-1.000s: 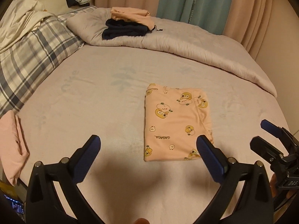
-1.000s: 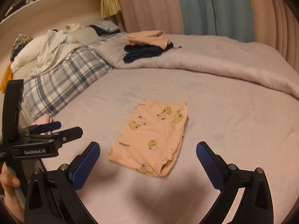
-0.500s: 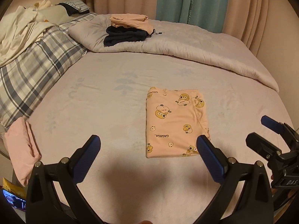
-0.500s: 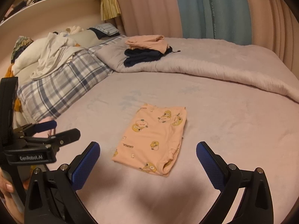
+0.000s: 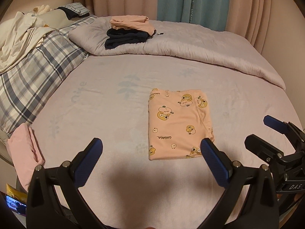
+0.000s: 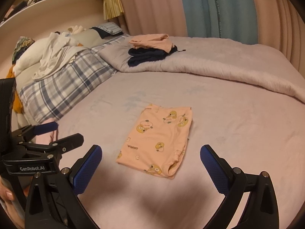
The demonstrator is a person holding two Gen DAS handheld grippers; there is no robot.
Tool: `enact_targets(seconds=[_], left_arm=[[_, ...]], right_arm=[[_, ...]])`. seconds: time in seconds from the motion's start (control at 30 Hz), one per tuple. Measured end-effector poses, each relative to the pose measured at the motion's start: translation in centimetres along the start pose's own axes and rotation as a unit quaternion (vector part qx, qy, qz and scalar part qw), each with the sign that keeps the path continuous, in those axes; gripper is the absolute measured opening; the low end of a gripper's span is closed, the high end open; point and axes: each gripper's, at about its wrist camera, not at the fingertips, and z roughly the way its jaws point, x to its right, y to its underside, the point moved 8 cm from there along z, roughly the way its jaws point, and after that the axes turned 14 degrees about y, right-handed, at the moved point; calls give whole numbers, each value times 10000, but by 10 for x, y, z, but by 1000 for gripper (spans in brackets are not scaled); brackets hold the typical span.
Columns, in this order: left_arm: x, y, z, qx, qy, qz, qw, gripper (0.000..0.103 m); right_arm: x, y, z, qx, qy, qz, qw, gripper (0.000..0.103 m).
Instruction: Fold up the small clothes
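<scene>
A small peach garment with yellow cartoon prints (image 5: 178, 127) lies folded into a flat rectangle on the pale lilac sheet (image 5: 106, 114); it shows in the right wrist view too (image 6: 158, 139). My left gripper (image 5: 150, 158) hangs open just short of its near edge, nothing between the fingers. My right gripper (image 6: 150, 162) is open as well, held back from the garment's near corner. Each gripper appears in the other's view: the right gripper (image 5: 265, 133) at the right edge, the left gripper (image 6: 59, 133) at the left edge with a hand holding it.
A folded peach piece on a dark navy piece (image 5: 127, 30) rests on the rolled lilac duvet (image 5: 209, 51) at the back. A plaid pillow (image 5: 32, 82) and white cloth lie left. A folded pink garment (image 5: 24, 152) sits at the bed's left edge. Curtains hang behind.
Both grippers have drawn back and risen a little from the folded garment, which now sits further from the fingertips. The garment itself has not moved.
</scene>
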Motion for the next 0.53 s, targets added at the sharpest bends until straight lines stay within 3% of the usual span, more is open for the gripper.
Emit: enact_targets(seconds=[0.53], left_arm=[[-1,0,0,17,-78,34,10000,103]], right_arm=[[1,0,0,-12,-22,-24,10000,102]])
